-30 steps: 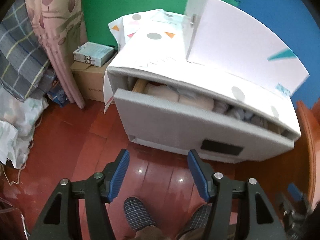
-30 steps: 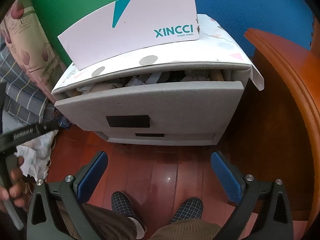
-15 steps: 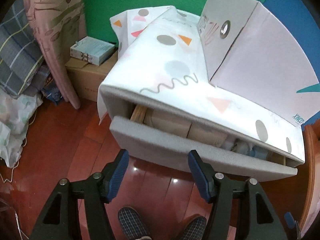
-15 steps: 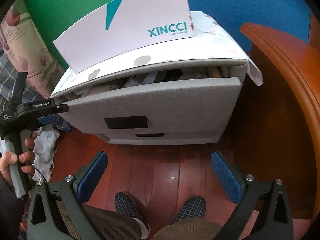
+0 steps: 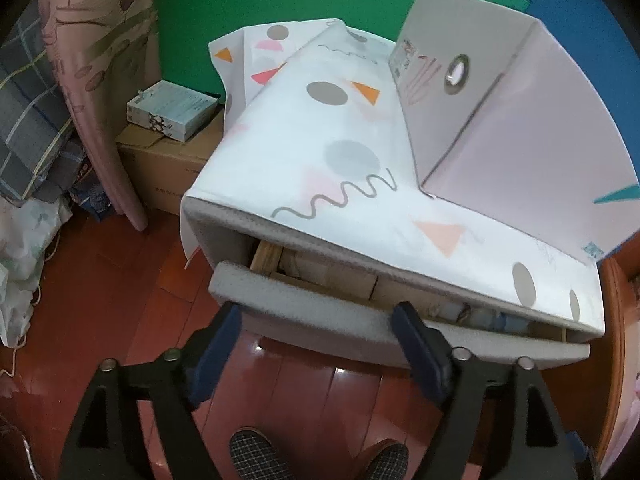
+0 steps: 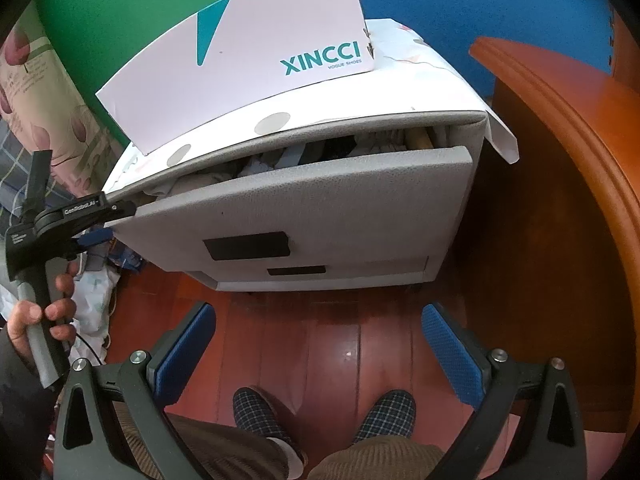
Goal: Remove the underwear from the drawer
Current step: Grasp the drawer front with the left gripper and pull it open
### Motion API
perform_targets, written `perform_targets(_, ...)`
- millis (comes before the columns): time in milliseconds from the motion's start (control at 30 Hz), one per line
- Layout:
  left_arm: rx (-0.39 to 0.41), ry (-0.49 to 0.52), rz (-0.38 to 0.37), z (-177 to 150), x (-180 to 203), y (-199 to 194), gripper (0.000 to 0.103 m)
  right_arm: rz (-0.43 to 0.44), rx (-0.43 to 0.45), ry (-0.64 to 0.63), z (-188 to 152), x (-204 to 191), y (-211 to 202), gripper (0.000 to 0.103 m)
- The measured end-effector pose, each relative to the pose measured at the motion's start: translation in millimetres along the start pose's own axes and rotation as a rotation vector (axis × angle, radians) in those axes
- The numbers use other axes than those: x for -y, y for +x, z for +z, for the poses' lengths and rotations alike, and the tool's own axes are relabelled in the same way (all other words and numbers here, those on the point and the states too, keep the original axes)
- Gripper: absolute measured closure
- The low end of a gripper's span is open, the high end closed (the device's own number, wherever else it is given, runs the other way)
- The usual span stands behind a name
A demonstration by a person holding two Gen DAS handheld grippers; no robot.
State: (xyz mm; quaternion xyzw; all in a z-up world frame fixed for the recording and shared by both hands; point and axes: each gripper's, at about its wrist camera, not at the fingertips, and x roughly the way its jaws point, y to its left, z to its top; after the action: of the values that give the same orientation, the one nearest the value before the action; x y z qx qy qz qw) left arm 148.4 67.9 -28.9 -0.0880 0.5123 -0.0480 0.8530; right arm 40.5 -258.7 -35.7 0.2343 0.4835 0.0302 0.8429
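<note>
Your left claw [image 5: 316,326] has closed in on the drawer [image 5: 320,316] front, jaws opening with nothing gripped, right claw [image 6: 318,330] wide and empty; underwear [image 6: 256,168] remains inside, drawer only ajar

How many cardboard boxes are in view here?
3: a big shoe box on top of the cabinet; a brown carton on the floor beside it; a small box on that carton. Others may be hidden.

I saw a red wooden floor [image 6: 320,344] carrying a grey cabinet [image 6: 360,248]. On its patterned top [image 5: 320,168] lay a pink shoe box [image 6: 240,68]. At far left, a cardboard box [image 5: 160,168] stood on the floor.
</note>
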Motion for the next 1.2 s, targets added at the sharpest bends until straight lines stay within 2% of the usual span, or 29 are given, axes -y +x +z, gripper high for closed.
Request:
perform_targets(133,0.005,-0.022,-0.005,2.2,-5.1,4.8,0.007,0.002,-0.003,0.003,-0.4,0.4,-0.2,0.001)
perform_targets(200,0.007,-0.046,-0.018,4.7,-11.3,8.7,0.004,0.003,-0.002,0.002,-0.4,0.7,-0.2,0.001)
perform_targets(267,-0.004,-0.072,-0.016,7.7,-14.6,12.2,0.004,0.003,-0.002,0.002,-0.3,0.6,0.0,0.001)
perform_targets(433,-0.022,-0.062,0.029,14.6,-12.3,23.4,0.003,0.006,-0.004,0.005,0.0,0.4,-0.4,0.001)
perform_targets(633,-0.045,-0.03,0.023,11.3,-12.9,21.3,0.002,0.008,-0.003,0.01,0.6,0.6,-1.6,0.001)
perform_targets(767,-0.054,0.001,0.019,-1.1,-13.6,12.5,0.002,0.008,0.004,0.008,0.6,0.2,-2.6,0.001)
perform_targets(1200,-0.093,-0.001,0.011,-56.7,-37.4,-21.3,0.002,0.014,0.033,0.011,0.2,1.7,-9.7,0.001)
